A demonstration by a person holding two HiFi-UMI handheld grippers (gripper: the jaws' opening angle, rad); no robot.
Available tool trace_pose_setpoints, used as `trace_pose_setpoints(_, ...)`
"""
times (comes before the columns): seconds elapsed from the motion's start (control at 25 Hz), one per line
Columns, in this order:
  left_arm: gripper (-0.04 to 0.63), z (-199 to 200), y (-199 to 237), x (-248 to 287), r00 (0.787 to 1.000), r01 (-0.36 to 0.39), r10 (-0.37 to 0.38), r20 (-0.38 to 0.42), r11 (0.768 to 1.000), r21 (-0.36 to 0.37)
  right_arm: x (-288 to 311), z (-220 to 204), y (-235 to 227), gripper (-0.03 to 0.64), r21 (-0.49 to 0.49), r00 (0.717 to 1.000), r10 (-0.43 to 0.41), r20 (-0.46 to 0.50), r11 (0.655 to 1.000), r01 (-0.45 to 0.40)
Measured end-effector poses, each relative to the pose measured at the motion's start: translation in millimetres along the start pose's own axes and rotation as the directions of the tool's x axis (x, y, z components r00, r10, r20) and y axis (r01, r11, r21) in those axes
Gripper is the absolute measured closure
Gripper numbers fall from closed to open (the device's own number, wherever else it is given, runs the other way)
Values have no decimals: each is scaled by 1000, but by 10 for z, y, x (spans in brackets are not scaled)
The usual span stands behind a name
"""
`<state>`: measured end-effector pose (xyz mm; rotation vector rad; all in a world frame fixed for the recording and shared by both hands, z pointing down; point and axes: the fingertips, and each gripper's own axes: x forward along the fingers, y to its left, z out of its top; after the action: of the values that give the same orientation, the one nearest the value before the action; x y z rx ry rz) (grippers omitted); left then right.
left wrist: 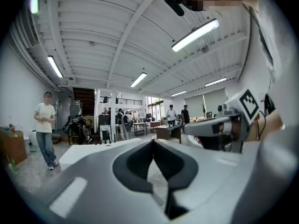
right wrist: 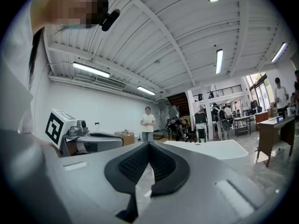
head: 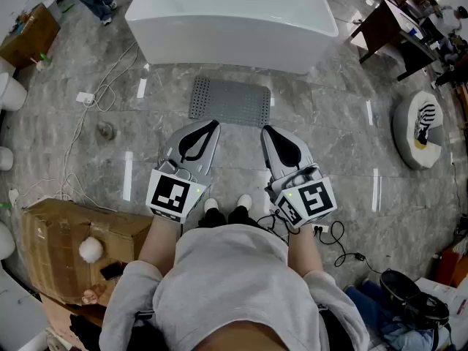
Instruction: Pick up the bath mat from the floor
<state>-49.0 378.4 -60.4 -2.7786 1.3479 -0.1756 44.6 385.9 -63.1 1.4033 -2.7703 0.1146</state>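
Observation:
A grey dotted bath mat [head: 231, 102] lies flat on the marble floor in front of a white bathtub [head: 232, 19]. My left gripper [head: 213, 124] and right gripper [head: 266, 130] are held side by side above the floor, just short of the mat's near edge, pointing toward it. Both are shut with nothing between their jaws. In the left gripper view the closed left gripper [left wrist: 153, 141] points level across the room, with the right gripper [left wrist: 224, 125] beside it. The right gripper view shows its own closed tips [right wrist: 148, 144] and the left gripper [right wrist: 79, 139] at its left. The mat is hidden in both gripper views.
A cardboard box [head: 77, 251] stands at the lower left, and a white cable [head: 88, 115] trails over the floor left of the mat. A round cushion [head: 419, 129] lies at right, dark tables [head: 387, 24] at the upper right. A person [left wrist: 45, 129] stands beyond the tub.

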Motion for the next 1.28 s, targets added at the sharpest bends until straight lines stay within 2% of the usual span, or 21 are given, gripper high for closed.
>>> trace_pose_setpoints(0.2,595,-25,60,-77,1000,8,-8,-12,1000,-24,50,9,95,618,-1,1000,-7,5,1000,7)
trace_pose_setpoints(0.88,595,-74,238,-232,998,54,-54,20,998,29,136,-2,331,618,-9,998,-59,34,998,59)
trace_pose_setpoints(1.28,595,-36,245,-321,997,68,-69,34,997,47,131,14,447,618,-9,998,-56,42,998,57)
